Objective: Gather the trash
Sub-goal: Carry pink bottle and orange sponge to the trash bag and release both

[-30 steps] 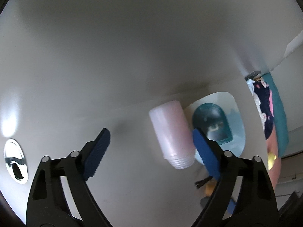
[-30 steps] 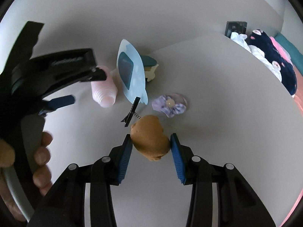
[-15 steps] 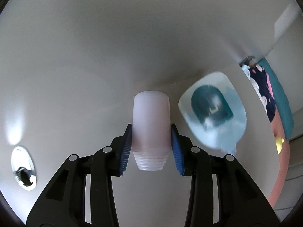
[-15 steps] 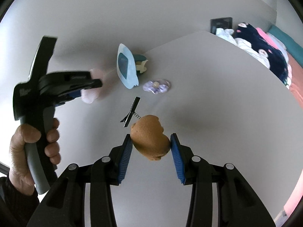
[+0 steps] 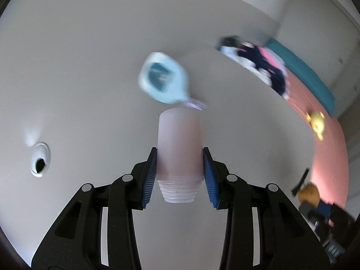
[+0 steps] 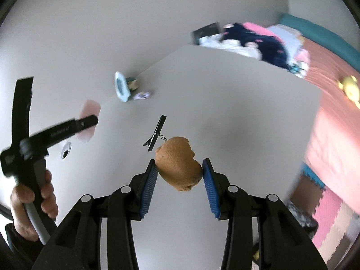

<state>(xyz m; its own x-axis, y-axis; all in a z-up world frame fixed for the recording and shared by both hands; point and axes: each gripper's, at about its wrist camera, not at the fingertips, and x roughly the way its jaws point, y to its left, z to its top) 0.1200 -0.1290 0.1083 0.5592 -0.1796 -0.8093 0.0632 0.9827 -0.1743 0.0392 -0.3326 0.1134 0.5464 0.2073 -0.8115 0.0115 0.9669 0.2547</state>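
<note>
We are observing the left gripper point(image 5: 179, 175) pinching a translucent pink bottle point(image 5: 178, 148) by its sides, threaded neck toward the camera, above the white table point(image 5: 90, 90). Further right, we are noting a light blue packet point(image 5: 163, 81) on the table, blurred. The right gripper point(image 6: 179, 181) is clamping a brown sponge-like lump point(image 6: 178, 172) between its blue pads; a black hair clip point(image 6: 155, 136) is dangling from it on a spring. Piled clothing point(image 6: 252, 41) is lying beyond the far edge.

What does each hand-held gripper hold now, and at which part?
The left hand-held gripper holds the pink bottle by its body, just above the threaded neck. The right hand-held gripper holds the brown clip ornament by its sides.
</note>
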